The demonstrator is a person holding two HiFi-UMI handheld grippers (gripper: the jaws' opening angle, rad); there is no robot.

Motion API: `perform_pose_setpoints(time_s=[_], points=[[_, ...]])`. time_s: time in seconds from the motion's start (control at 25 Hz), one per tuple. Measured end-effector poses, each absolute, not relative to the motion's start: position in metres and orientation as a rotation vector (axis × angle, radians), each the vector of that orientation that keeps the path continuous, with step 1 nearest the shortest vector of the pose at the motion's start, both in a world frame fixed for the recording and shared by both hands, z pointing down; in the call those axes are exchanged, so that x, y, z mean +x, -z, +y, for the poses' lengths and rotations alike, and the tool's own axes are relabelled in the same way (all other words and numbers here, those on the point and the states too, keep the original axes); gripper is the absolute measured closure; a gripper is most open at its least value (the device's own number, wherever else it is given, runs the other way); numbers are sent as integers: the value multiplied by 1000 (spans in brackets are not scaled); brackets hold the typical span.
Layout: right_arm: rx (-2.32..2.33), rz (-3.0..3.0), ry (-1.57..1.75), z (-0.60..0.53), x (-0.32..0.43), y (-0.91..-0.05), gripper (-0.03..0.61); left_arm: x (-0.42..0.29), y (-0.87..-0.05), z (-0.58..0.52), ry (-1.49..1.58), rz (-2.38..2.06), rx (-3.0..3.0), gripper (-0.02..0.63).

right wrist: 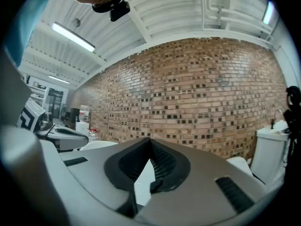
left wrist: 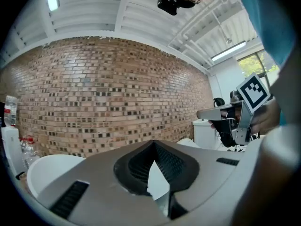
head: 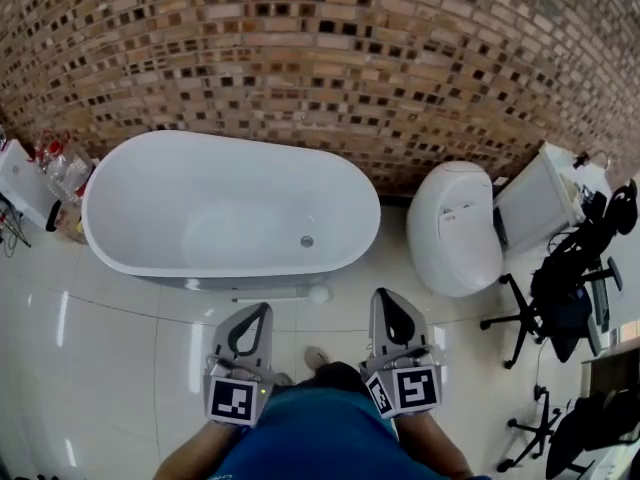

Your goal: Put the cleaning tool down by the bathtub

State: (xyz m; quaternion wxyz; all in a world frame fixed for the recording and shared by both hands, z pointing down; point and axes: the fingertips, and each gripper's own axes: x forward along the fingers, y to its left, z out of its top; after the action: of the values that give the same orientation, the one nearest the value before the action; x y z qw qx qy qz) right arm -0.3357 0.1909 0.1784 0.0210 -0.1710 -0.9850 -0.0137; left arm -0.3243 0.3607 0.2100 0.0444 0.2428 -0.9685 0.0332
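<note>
The cleaning tool (head: pixel 275 294) lies flat on the floor (head: pixel 120 368), just beside the near side of the bathtub (head: pixel 130 258) and running along it. It has a thin pale handle that ends in a small rounded head (head: pixel 320 293) towards the toilet (head: pixel 455 228). Judged from that, the putting down looks done. Neither gripper has hold of anything. The left gripper (head: pixel 262 313) has its jaws brought together at the tips with nothing between them, and the right gripper (head: pixel 385 303) is likewise closed on empty air. Both are held up near the person's body, well apart from the tool, and point towards the brick wall (head: pixel 330 58). The tool looks light and stiff: a slim rod that probably weighs little and should not bend. Its smooth round handle could roll on the glossy tiles or twist in a loose grip. The best hold, as I judge it, is across the handle a little towards the head end, where the weight most likely sits, so that it hangs level. The head itself seems too rounded to pinch well. What the head is made of, soft or hard, is too small to tell. No brand or label can be read on the tool, bathtub or toilet. The cubes (head: pixel 232 400) on the grippers carry black-and-white square patterns, not words, and the bottles (head: pixel 60 163) by the bathtub's left end are too small to read.
</note>
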Motion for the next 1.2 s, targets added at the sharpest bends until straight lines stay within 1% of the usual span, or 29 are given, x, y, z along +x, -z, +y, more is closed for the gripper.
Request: perform_pose_setpoints(time_s=[0.2, 0.52, 0.88, 1.2], points=[[-249, -3066, 37, 166, -281, -170, 578, -296, -203, 336, -114, -2905, 984, 614], [-46, -3060, 6, 107, -207, -180, 578, -246, -210, 273, -144, -2842, 1162, 614], [62, -3034, -24, 45, -178, -192, 578, -227, -216, 209, -164, -2802, 1217, 614], [116, -3018, -80, 20, -161, -202, 578, -220, -215, 177, -163, -2784, 1271, 614]])
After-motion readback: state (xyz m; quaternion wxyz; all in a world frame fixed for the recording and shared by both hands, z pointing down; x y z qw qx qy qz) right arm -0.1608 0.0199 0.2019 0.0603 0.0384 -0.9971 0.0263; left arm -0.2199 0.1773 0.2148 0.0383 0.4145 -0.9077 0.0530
